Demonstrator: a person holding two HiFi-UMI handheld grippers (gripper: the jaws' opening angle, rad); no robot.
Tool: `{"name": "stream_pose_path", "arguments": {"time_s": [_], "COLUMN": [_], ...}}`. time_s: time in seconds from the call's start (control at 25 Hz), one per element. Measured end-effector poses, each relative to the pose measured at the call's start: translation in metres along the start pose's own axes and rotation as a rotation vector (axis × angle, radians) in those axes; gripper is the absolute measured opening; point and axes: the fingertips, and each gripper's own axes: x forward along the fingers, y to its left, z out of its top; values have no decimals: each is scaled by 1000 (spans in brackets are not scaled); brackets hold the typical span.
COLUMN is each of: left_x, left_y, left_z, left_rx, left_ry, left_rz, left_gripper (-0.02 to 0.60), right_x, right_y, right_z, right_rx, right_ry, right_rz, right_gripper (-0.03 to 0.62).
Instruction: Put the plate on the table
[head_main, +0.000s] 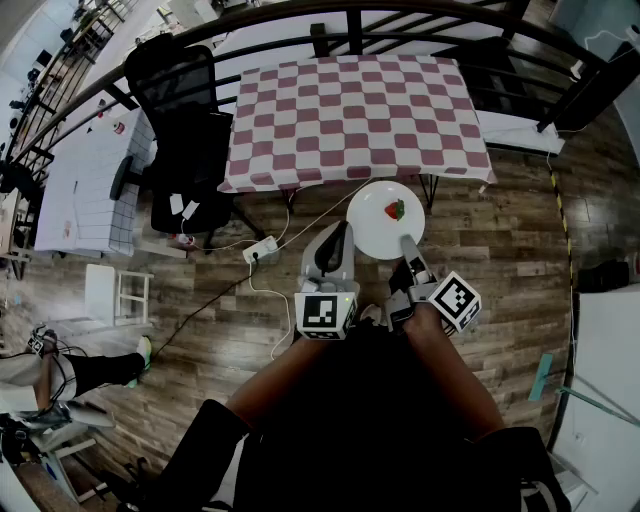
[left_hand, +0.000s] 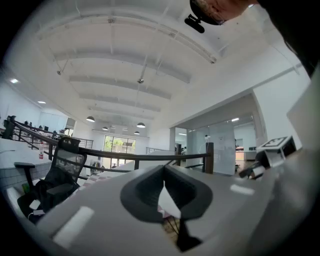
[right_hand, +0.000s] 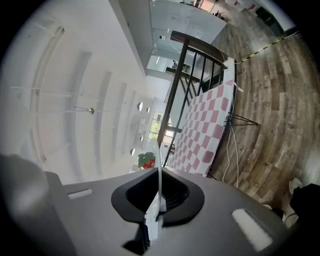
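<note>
A white plate (head_main: 380, 225) carrying a strawberry (head_main: 395, 209) hangs over the wooden floor, just in front of the pink-and-white checked table (head_main: 350, 110). My right gripper (head_main: 407, 243) is shut on the plate's near rim. In the right gripper view the plate (right_hand: 159, 165) shows edge-on between the jaws of that gripper (right_hand: 158, 202), with the strawberry (right_hand: 146, 161) to its left and the table (right_hand: 207, 130) beyond. My left gripper (head_main: 345, 232) is at the plate's left rim. A white sliver of the plate (left_hand: 169, 202) sits between its closed jaws in the left gripper view.
A black office chair (head_main: 185, 130) stands left of the table. A dark railing (head_main: 400, 15) runs behind it. A power strip with cables (head_main: 260, 248) lies on the floor near the table's front left corner. A white grid-patterned table (head_main: 95, 180) is further left.
</note>
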Motion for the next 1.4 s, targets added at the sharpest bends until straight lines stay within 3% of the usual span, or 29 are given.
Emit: {"name": "stream_pose_path", "arguments": {"time_s": [0.08, 0.4, 0.56, 0.76, 1.08, 1.4], "left_x": [1, -1, 1, 10, 48, 97], "left_y": [-4, -1, 4, 6, 15, 38], "left_z": [0, -18, -17, -18, -27, -38], "left_rx": [5, -15, -1, -5, -30, -47], "left_ry": [4, 79, 78, 72, 75, 80], "left_rz": [0, 19, 42, 40, 25, 35], "left_gripper": [9, 9, 9, 9, 9, 9], "right_x": [3, -1, 1, 6, 34, 78], "right_y": [4, -11, -9, -14, -12, -18], "right_z": [1, -1, 7, 15, 37, 59], "right_rx": [32, 119, 131, 121, 127, 111], "right_ry": [5, 28, 14, 11, -4, 18], "right_rz": [56, 52, 80, 51, 76, 11], "right_gripper": [8, 9, 9, 9, 9, 8]}}
